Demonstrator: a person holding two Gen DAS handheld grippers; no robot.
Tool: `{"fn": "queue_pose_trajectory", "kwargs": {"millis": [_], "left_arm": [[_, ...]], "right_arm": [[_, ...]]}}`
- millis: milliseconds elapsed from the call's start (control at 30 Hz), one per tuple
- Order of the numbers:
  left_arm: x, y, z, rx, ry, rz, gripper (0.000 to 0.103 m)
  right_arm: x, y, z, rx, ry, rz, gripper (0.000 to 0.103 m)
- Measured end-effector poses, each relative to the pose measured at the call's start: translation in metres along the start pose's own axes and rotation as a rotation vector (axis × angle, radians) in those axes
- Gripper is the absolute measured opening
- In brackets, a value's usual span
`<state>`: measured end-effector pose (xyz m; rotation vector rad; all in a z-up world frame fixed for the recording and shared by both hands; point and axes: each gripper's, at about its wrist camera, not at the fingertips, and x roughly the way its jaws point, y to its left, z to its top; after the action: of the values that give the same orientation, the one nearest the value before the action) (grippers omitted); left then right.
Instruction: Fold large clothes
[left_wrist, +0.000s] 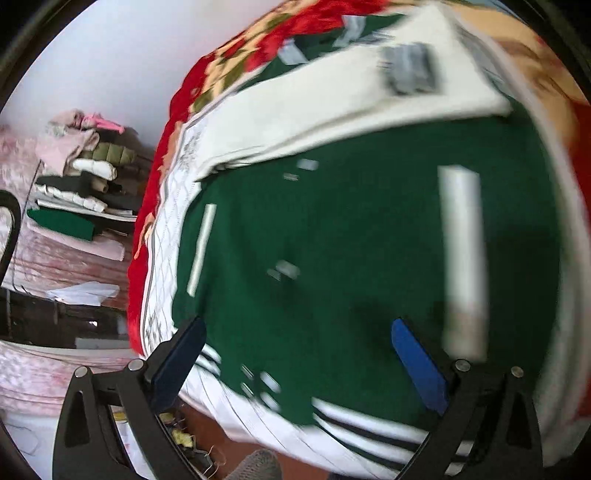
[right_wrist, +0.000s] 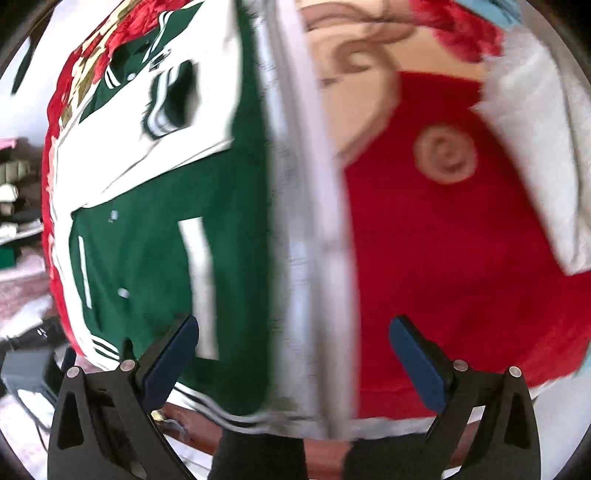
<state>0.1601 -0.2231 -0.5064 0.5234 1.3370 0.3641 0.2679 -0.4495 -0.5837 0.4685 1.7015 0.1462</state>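
A dark green jacket (left_wrist: 332, 240) with white stripes lies spread on the bed, and its white sleeve (left_wrist: 314, 110) is folded across the upper body. The black-and-white striped hem (left_wrist: 369, 424) is nearest the camera. My left gripper (left_wrist: 298, 323) hovers open over the lower body of the jacket with nothing between its blue pads. In the right wrist view the jacket (right_wrist: 147, 240) fills the left half, ending in a white quilted edge (right_wrist: 310, 221). My right gripper (right_wrist: 293, 319) is open above that edge and holds nothing. Both views are blurred.
A red patterned blanket (right_wrist: 424, 240) covers the bed under and to the right of the jacket. A stack of folded clothes (left_wrist: 85, 173) sits on a shelf at the left, beyond the bed's edge. Floor clutter (left_wrist: 177, 435) shows below the near edge.
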Motion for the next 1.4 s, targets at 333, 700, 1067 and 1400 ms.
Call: {"fn": "queue_pose_trajectory", "kwargs": {"millis": [333,700,1067,1400], "left_arm": [[-0.014,-0.14,-0.033,0.126,0.051,0.251,0.103],[0.044,-0.106,-0.002,-0.064,0.178,0.308,0.096],[0.016,-0.067,0.023,-0.217,0.156,0.127,0.01],[0.017,-0.04,0.027,-0.206,0.135,-0.01,0.007]], "right_arm": [[0.01,-0.086,0.022,-0.012,0.044,-0.009,0.103],[0.058,-0.057,0.056,-0.085,0.044,0.111,0.103],[0.087,0.025,0.129,-0.1,-0.085,0.573,0.103],[0.112,0.058,0.154,0.09,-0.138,0.643,0.014]]}}
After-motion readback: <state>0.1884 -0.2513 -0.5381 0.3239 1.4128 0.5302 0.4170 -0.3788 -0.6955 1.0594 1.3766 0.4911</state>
